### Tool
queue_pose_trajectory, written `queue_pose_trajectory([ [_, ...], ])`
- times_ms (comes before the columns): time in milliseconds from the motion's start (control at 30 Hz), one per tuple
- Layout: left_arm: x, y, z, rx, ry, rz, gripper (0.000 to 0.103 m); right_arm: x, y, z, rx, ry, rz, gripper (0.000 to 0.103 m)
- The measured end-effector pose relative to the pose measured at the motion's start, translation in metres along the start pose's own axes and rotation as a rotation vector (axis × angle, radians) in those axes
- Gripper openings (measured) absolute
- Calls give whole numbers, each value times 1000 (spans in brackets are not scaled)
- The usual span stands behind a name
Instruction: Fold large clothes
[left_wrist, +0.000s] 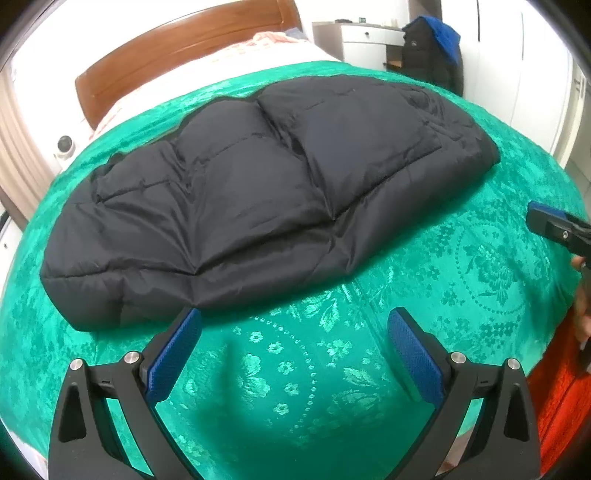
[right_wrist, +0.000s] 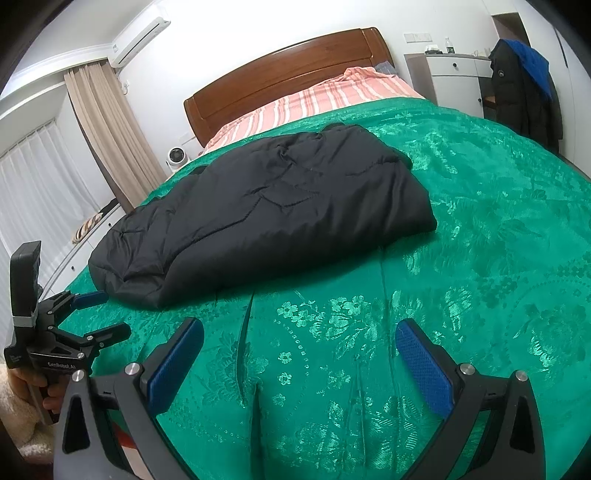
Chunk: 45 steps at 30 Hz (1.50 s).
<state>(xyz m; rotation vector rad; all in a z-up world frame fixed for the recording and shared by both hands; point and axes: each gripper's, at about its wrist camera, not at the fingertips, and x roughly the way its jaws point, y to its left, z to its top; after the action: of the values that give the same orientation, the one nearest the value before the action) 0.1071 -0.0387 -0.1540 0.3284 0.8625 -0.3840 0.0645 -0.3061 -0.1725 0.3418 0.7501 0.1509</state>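
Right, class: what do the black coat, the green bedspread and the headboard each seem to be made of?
Black coat: probably padded synthetic shell, matte with a slight sheen; stitched, puffy panels.
Green bedspread: likely satin-like jacquard; glossy woven flowers.
Headboard: looks like varnished wood; brown grain and shine.

Bare green patterned bedspread (left_wrist: 461, 258) lies before both spread-jawed grippers. The folded black quilted puffer jacket (left_wrist: 258, 192) blocks the bed's middle. Beyond it, a brown wooden headboard (right_wrist: 288, 74) closes off the far side.
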Motion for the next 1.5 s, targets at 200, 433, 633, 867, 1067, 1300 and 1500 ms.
queue_pose_trajectory([
  [200,2,1,0,1,6,1,101,3,-1,0,6,10,2,102],
  [433,6,6,3,-11,4,-2,101,5,-3,0,18,18,5,102],
  [633,-8,30,45,-109,-105,-47,101,6,-35,10,200,-4,54,102],
  [867,30,1,81,25,-149,-195,101,56,-78,54,496,-27,163,102],
  [1067,88,-13,91,83,-25,-254,103,102,-78,100,550,9,161,49],
  [1300,58,51,100,-109,-8,-402,95,41,76,168,-47,-143,-24,31],
  [1500,-22,223,82,-451,-153,-330,97,42,261,156,-624,-250,-76,31],
])
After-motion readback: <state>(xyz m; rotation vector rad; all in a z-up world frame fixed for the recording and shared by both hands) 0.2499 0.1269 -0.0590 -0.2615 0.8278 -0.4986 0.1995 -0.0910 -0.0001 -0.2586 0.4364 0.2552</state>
